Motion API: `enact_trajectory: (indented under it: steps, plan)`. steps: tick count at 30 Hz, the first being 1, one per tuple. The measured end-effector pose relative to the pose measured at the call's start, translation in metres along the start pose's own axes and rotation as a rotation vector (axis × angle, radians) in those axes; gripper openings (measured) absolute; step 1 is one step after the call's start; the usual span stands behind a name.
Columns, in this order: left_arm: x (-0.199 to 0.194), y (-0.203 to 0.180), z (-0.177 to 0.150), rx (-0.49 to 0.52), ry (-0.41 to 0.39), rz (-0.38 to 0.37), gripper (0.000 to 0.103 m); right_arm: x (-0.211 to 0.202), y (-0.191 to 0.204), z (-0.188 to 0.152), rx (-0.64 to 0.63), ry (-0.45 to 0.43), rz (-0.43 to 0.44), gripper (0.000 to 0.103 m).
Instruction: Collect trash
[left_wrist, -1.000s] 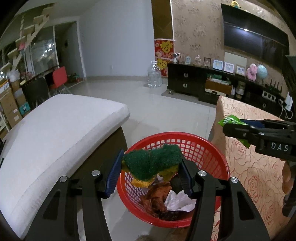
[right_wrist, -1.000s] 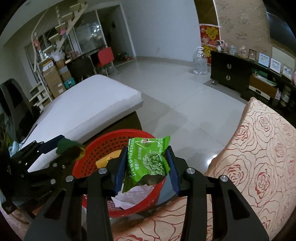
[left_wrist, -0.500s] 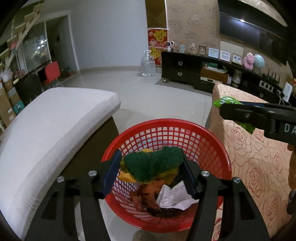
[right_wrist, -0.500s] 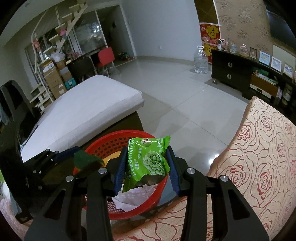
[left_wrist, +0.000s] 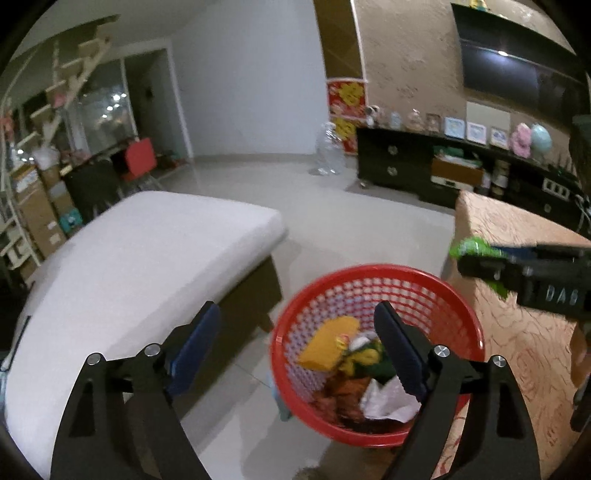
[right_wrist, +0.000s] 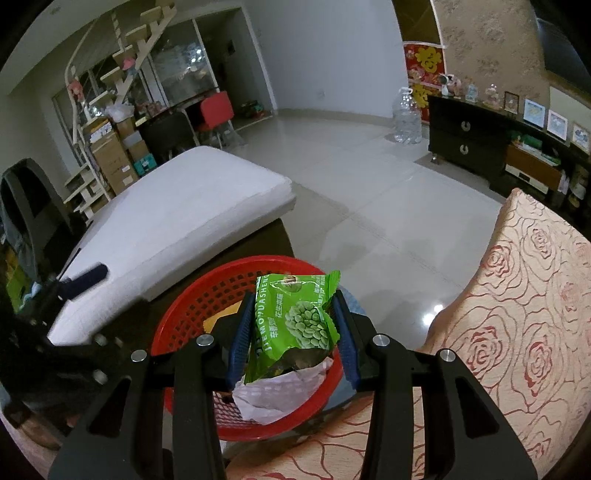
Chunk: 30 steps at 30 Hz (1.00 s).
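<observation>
Green sponge (left_wrist: 373, 360) had dropped into basket (left_wrist: 369, 275); left tongs (left_wrist: 299, 343) now gaped empty. Right tongs (right_wrist: 293, 328) gripped snack packet (right_wrist: 295, 321), next in.

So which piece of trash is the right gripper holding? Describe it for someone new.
Find the red basket on the floor beside the rose-patterned cloth. Above its rim, the right gripper clamps a green snack packet, the only bright green printed wrapper, picturing green peas.
</observation>
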<state>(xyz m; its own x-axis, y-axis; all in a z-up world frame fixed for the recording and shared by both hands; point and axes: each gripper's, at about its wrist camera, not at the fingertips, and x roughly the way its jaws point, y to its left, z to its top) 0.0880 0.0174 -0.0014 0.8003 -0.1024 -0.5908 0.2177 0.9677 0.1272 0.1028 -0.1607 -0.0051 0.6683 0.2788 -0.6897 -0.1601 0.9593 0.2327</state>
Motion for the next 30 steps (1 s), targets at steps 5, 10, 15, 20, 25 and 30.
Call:
enact_trajectory:
  steps: [5,10,15,20,25,30]
  plan:
    - [-0.006,0.007,0.004,-0.018,-0.008,0.007,0.084,0.010,0.009,-0.006,-0.017,0.027,0.024,0.044]
    - [-0.010,0.005,0.006,-0.004,-0.016,0.008,0.084,0.006,0.009,-0.007,0.014,-0.008,0.049,0.068]
    - [-0.010,0.003,0.006,-0.002,-0.017,0.008,0.084,-0.002,0.007,-0.005,0.027,-0.032,0.067,0.072]
    - [-0.010,0.003,0.006,-0.003,-0.023,0.007,0.085,-0.005,0.001,-0.005,0.041,-0.037,0.066,0.074]
    - [-0.010,0.004,0.004,-0.015,-0.025,0.008,0.086,-0.013,0.000,-0.005,0.046,-0.061,0.019,0.085]
    - [-0.012,0.006,0.004,-0.030,-0.032,0.011,0.088,-0.023,0.004,-0.008,0.027,-0.092,-0.014,0.094]
